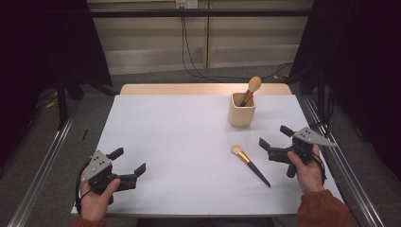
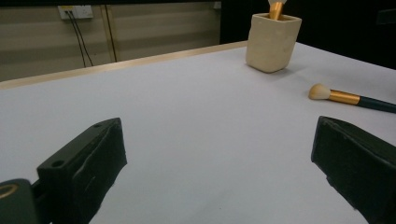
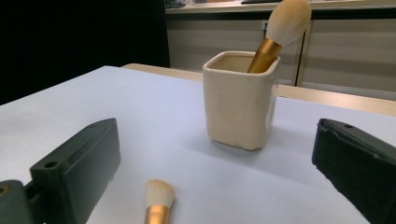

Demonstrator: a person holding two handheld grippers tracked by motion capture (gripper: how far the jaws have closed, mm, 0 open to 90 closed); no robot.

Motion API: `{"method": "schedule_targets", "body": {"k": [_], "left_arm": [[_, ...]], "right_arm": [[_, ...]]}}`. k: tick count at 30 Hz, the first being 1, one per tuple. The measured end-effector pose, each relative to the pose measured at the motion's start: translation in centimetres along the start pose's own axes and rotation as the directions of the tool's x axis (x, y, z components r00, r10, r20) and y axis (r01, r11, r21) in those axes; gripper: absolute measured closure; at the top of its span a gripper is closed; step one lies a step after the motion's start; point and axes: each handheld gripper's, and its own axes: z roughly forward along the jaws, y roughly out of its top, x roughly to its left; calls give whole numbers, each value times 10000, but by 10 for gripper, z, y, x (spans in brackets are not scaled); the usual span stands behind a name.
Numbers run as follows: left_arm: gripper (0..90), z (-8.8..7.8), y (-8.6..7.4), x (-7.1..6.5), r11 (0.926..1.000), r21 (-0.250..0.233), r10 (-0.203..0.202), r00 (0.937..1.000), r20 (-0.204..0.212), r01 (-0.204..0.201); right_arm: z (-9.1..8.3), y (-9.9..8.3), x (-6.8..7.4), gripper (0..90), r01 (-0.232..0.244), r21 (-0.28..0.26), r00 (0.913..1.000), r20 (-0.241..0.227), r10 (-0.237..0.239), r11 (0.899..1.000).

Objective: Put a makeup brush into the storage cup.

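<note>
The left gripper (image 1: 127, 165) sits near the desk's (image 1: 179, 142) near-left corner, jaws wide apart and empty; the right gripper (image 1: 273, 137) is by the right edge, jaws likewise spread on nothing. The white desk has a wooden strip along its far edge, grey floor and dark drapes around it. A cream cup (image 1: 242, 109) with a brush (image 1: 250, 90) stands toward the far-right corner. A second brush (image 1: 249, 165) lies flat between cup and near edge, just beside the right gripper. The left and middle lie bare.

Black cables (image 1: 185, 42) hang from a wall socket (image 1: 186, 4) down to the grey floor (image 1: 156, 78).
</note>
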Motion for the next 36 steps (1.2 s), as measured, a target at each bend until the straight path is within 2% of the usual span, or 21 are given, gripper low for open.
{"method": "schedule_targets", "body": {"k": [6,10,14,17,19,23,27,30,36], "left_arm": [[30,-3,-2,0,9999,-54,-106,9999,-92,106],[30,-7,-3,2,9999,-92,-97,9999,-131,96],[30,-11,-3,0,9997,-130,-204,9995,-256,201],[30,-13,-3,-5,9997,-172,-187,9997,-150,185],[30,-15,-2,-7,9998,-203,16,9999,-134,-19],[30,-14,-3,-5,9998,-174,-73,9998,-195,69],[30,-12,-3,-4,9998,-168,-100,9998,-163,98],[30,-11,-3,-4,9999,-109,32,9999,-162,-34],[30,-11,-4,-1,9999,-135,-62,9998,-185,59]], "right_arm": [[-18,-11,1,8,-171,-8,9998,127,172,9999],[-28,-17,2,6,-75,101,9997,228,73,9999],[-39,-21,4,27,6,-65,9990,454,-3,10000],[-49,-24,6,19,-83,-258,9989,468,95,9996],[-54,-26,7,19,-85,-280,9989,456,98,9996],[-63,-30,6,17,-149,-321,9992,378,162,9994],[-64,-32,6,14,-192,-295,9996,217,199,9994],[-63,-31,6,13,-226,-286,9995,216,232,9993],[-56,-30,9,10,-54,-228,10000,35,55,9997]]}}
